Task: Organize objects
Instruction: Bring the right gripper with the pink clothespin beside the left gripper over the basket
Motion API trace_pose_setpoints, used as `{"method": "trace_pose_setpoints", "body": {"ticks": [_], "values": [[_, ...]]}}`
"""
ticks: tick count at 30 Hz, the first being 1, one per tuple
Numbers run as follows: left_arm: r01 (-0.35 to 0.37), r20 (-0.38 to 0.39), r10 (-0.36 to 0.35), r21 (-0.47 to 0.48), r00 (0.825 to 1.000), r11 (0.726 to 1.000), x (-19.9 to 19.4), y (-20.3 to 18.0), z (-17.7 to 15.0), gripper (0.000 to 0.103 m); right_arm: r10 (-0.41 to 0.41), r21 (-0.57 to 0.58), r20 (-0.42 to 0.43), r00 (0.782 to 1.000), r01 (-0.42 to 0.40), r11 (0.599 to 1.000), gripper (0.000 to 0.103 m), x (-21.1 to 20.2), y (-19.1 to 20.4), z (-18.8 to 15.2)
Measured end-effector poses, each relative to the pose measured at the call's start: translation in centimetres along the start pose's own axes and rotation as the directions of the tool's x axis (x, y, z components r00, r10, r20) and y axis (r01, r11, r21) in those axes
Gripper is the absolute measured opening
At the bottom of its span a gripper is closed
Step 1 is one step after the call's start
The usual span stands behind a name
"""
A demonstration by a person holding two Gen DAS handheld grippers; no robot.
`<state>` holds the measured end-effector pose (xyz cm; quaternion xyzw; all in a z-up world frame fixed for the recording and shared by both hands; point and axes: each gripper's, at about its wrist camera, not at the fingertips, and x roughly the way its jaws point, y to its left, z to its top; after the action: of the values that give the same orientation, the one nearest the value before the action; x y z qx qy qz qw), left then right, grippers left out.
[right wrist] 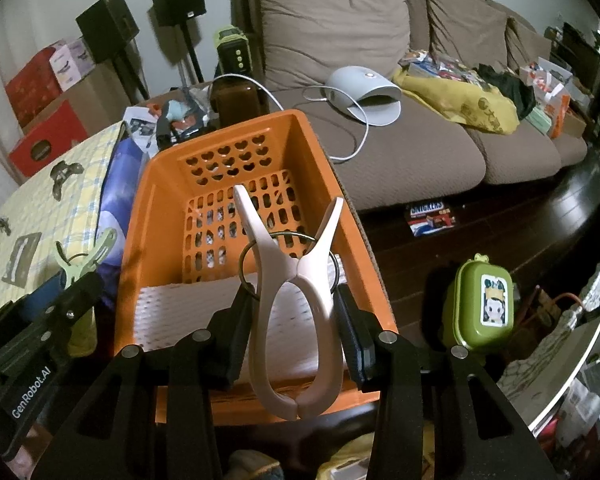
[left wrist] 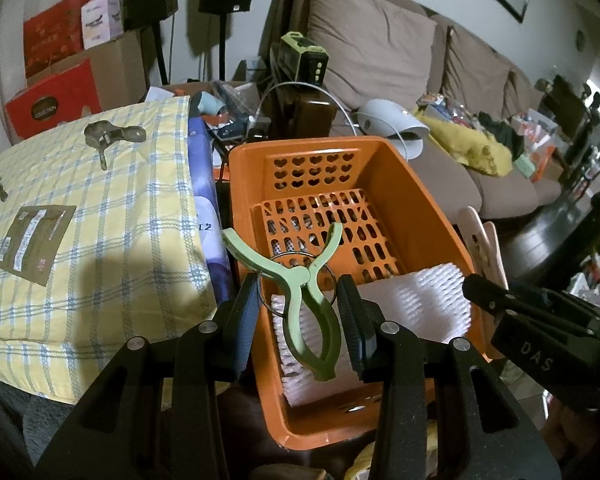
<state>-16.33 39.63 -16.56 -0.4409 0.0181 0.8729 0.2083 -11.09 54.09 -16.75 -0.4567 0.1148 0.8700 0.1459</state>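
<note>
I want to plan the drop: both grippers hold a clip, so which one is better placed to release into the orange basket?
Right, probably. The right gripper holds the beige clip over the orange basket; the left gripper's green clip hangs at its left rim.

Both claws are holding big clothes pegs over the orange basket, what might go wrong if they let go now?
1. The green peg in the left claw hangs over the orange basket's left rim, so it may fall outside.
2. The pink peg in the right claw sits near the front wall and could bounce off the white foam sheet.
3. Either peg's wire ring might snag on a claw pad.
</note>
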Motion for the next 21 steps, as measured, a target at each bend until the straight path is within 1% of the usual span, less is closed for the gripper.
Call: {"method": "trace_pose_setpoints", "body": {"ticks": [21], "values": [[0.011,-0.016,-0.011,-0.004,1.000,1.000,0.45,0.01,-0.32,0.036,-0.001,-0.005,-0.012,1.000,0.001,1.000,0.041,0.41,0.44,-0.26]]}}
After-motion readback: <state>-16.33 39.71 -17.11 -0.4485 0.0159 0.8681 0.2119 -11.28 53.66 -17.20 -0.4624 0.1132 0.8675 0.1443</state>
